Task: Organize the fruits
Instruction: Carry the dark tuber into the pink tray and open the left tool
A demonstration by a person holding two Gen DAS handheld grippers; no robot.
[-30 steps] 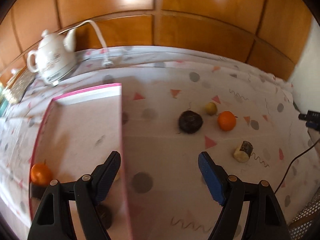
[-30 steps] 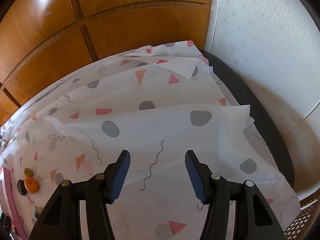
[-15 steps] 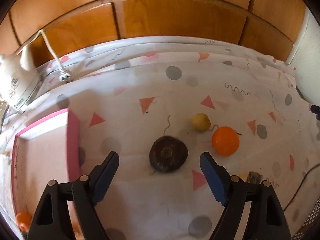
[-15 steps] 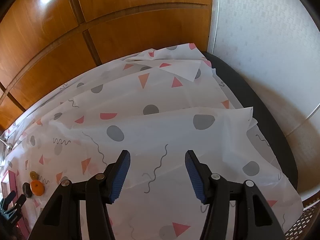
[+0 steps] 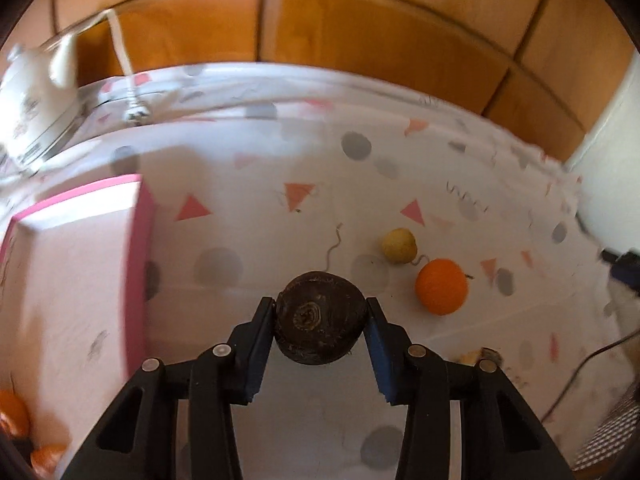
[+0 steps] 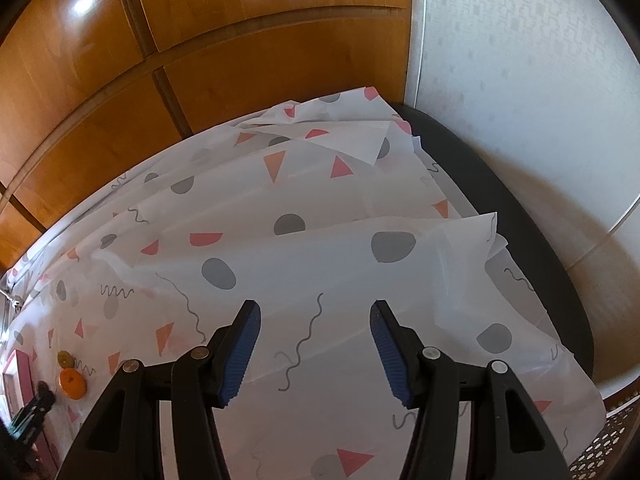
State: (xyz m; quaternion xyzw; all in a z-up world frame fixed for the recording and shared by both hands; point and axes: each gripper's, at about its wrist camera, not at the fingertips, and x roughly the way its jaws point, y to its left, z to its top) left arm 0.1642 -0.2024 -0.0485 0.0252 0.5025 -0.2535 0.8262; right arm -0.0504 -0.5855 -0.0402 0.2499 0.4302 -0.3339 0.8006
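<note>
- Left wrist view, far left: a shallow pink-rimmed tray point(image 5: 140, 240) lies on the patterned tablecloth point(image 5: 248, 200). Oranges point(image 5: 14, 420) sit at its near left corner, which suggests the tray is where sorted fruit is being collected.
- Behind the tray, a white teapot point(image 5: 28, 92) stands near the wood-panelled wall point(image 5: 360, 40), apart from the fruit and seemingly no part of the job.
- Centre: the left gripper point(image 5: 320, 320) points steeply down at the cloth. Its jaws are closing, and a dark round fruit point(image 5: 320, 324) sits between them with both blue pads against its sides. The grip sits at the widest part of the fruit, probably so it will not roll free when lifted.
- Right of centre: a small yellow fruit point(image 5: 399, 245) and a loose orange point(image 5: 441, 286) rest on the cloth just beside each other, near the gripped fruit and well apart from the tray. They appear to be waiting their turn.
- Lower right: another piece of fruit point(image 5: 480, 358) peeks out behind the gripper body; too hidden to identify.
- Right wrist view: the right gripper point(image 6: 314, 348) hangs tilted downward over a bare, rumpled stretch of cloth, jaws partly apart with nothing between them. It seems parked out of the way while the left hand works.
</note>
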